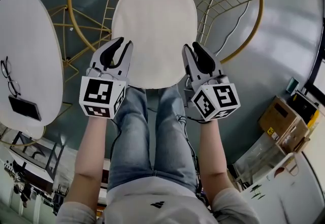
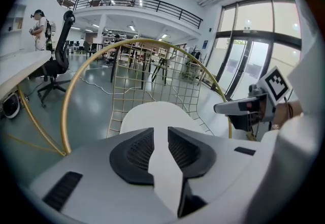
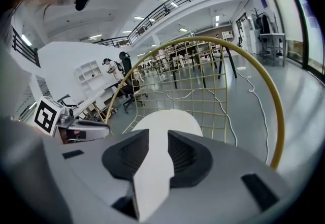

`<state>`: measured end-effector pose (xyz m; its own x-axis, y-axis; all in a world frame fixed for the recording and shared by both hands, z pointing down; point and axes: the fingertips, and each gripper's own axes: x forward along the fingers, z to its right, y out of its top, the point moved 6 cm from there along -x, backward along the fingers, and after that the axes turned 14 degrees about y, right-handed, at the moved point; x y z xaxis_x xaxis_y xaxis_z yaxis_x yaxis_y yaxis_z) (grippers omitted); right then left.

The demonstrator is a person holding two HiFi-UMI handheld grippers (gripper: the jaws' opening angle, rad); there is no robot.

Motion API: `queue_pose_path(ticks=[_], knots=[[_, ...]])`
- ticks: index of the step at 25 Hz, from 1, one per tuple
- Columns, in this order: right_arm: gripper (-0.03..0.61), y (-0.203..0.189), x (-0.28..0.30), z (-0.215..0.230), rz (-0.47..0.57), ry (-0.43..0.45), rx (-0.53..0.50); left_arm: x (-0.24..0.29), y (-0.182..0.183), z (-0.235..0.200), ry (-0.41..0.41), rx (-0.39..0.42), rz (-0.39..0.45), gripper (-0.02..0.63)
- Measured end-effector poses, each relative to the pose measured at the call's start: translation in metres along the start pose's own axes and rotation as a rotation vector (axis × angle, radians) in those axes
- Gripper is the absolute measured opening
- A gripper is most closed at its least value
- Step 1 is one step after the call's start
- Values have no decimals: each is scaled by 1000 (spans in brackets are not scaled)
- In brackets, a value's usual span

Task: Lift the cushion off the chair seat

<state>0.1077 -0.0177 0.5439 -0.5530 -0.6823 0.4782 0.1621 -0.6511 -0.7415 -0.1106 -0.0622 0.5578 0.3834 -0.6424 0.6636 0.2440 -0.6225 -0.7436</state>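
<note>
Big open office hall with a shiny grey floor [image 1: 284, 40], and the person is standing right over a gold wire chair [image 1: 260, 9] with a white table [image 1: 25, 40] off to the left. Glasses [image 1: 9, 78] and a dark phone-looking thing [image 1: 24, 107] are lying on that table. The cushion [image 1: 154, 30] is flat on the chair seat and not lifted at all yet. The left gripper [image 1: 122, 43] is at the cushion's near left edge and the right gripper [image 1: 191, 45] at its near right edge. Both have their jaws partly spread with nothing pinched. In each gripper view you just see the pale cushion through the gap, and I can't tell for sure whether either one is touching it. The way I'd do it: get one jaw of each gripper under the cushion's edge and the other on top, so you bite into the padding and not just the outer lip. Close both at roughly the same spot on each side, then bring them straight up together so the cushion stays level. It looks soft and floppy, so a shallow pinch will probably slip or let the middle sag. I'd also keep the lower jaws from poking through the wire mesh, since that's the obvious place to snag.
</note>
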Motion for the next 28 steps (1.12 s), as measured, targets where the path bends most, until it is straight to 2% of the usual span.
queue_pose_path(ticks=[13, 28], knots=[[138, -26, 13, 32, -54, -83, 91, 25, -34, -19, 116, -35, -112, 135], [178, -50, 20, 57, -102, -151, 177, 49, -63, -36, 183, -29, -223, 172]])
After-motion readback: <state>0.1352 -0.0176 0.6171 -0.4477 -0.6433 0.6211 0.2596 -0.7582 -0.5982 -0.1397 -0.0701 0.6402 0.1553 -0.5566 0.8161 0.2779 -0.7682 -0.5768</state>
